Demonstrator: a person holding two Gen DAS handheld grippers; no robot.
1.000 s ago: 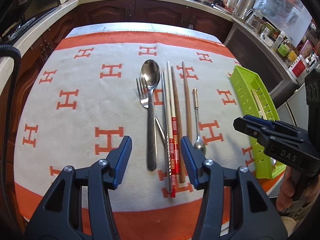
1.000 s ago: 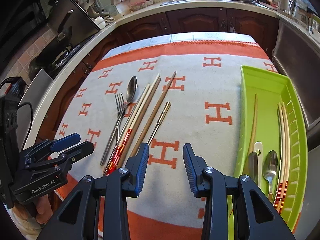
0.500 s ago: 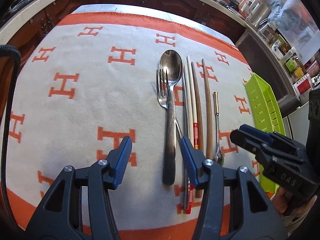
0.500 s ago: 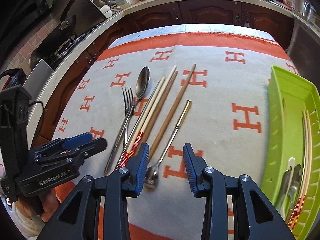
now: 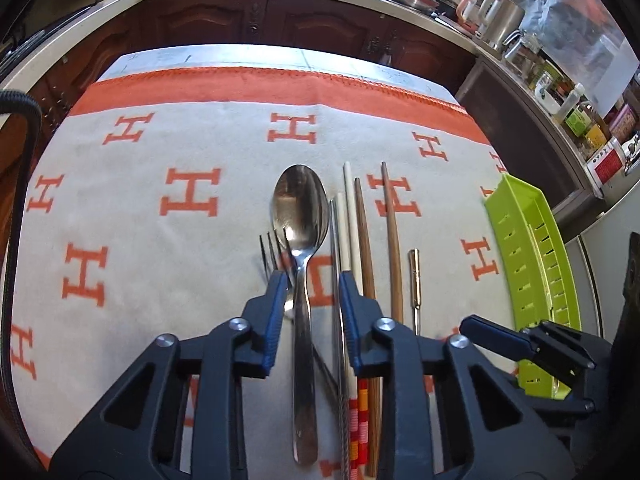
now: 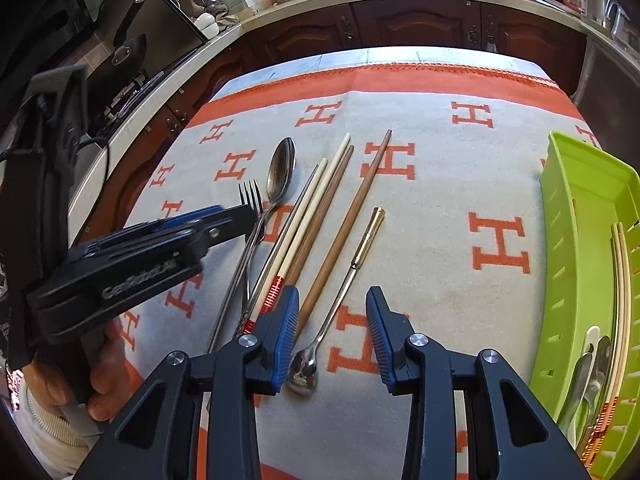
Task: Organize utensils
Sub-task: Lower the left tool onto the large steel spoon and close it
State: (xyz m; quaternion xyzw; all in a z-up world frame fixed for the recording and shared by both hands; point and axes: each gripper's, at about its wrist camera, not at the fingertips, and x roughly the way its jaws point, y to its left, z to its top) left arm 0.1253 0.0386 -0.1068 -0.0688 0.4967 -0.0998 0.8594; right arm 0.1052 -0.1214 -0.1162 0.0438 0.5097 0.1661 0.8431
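While the left tongs (image 5: 312,296) have been closing around the large spoon (image 5: 299,216), the right tongs (image 6: 332,320) gape empty.

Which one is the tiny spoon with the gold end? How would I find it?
Look at the white cloth with orange H letters, where utensils lie in a row. The small spoon is the last one on the side nearest the green tray. It is the shortest and thinnest, with a gold-tipped handle.

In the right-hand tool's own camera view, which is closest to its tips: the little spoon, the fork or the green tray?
From the right gripper:
1. Little spoon, bowl right by its left fingertip.
2. Fork, farther up on the left.
3. Green tray, far right at the cloth's edge.
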